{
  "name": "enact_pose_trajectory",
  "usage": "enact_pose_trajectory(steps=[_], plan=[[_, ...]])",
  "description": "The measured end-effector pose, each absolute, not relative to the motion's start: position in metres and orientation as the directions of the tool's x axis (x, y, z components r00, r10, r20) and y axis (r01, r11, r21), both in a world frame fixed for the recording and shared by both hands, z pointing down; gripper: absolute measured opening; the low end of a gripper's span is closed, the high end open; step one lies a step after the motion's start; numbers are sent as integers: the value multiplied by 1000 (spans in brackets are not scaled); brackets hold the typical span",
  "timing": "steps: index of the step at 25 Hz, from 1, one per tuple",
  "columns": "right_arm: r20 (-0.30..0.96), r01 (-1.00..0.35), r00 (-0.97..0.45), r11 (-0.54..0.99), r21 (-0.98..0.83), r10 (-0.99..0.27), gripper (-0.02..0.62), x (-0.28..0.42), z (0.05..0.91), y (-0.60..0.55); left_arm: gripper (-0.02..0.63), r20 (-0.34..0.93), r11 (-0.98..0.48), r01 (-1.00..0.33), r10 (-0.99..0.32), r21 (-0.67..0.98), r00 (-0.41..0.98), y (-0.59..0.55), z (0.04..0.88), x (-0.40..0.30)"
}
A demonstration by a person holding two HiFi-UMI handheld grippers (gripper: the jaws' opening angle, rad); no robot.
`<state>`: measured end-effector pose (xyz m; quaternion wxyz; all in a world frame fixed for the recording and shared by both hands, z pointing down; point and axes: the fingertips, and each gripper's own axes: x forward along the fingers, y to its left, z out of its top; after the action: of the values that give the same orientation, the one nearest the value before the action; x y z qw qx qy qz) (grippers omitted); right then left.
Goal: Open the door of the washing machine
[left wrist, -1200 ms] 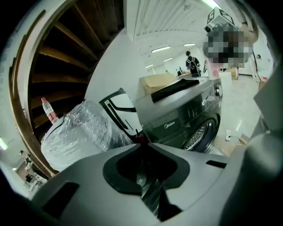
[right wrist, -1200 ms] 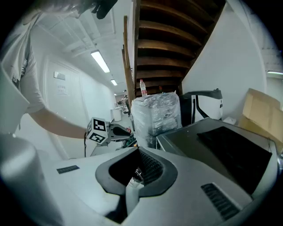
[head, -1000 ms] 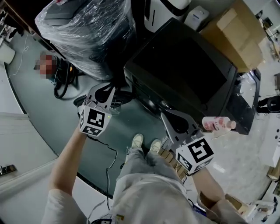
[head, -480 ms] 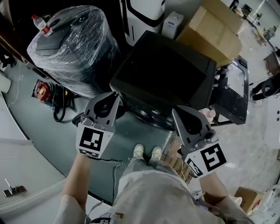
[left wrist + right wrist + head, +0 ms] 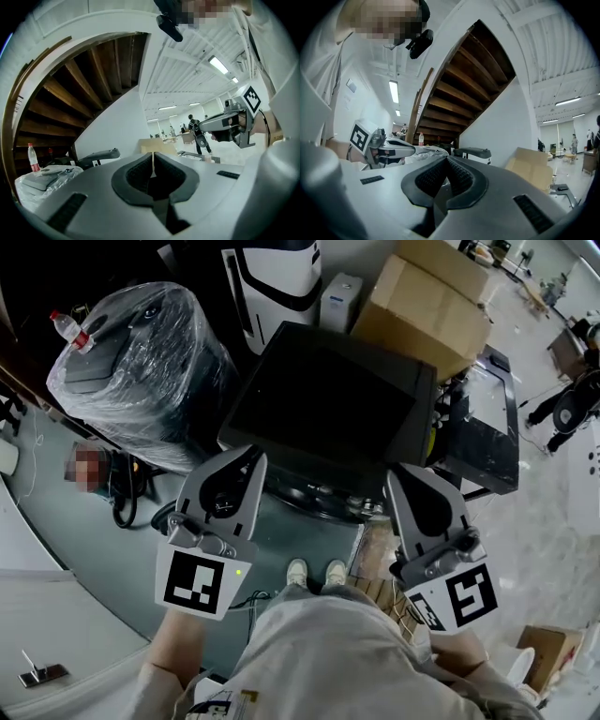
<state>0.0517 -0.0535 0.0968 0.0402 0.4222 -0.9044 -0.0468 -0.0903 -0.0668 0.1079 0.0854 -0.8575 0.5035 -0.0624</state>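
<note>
Both grippers have come up and now hang level, just in front of the washer (image 5: 328, 399). The left gripper (image 5: 246, 457) has just closed its jaws, pressed together on nothing; the right gripper (image 5: 403, 474) is pressed together and empty too. The door is on the washer's front, hidden under its top edge I think, so I can't tell if it's open. If it's closed, a gripper must go down and spread.

The washing machine (image 5: 328, 399), a black box-shaped unit with a flat matte top, is seen from steeply above, set upright on the grey-green floor (image 5: 305, 538). Its door (image 5: 317, 493) is carried on the near front face. Only a dark curved rim is shown, and whether it is shut cannot be told.
</note>
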Motion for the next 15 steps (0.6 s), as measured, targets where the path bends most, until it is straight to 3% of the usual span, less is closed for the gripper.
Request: enact_pose_trajectory(steps=[15], plan=[[-17, -781, -615, 606, 151, -788, 28, 89, 77, -38, 29, 2, -455, -865, -885, -214, 465, -60, 104, -58]])
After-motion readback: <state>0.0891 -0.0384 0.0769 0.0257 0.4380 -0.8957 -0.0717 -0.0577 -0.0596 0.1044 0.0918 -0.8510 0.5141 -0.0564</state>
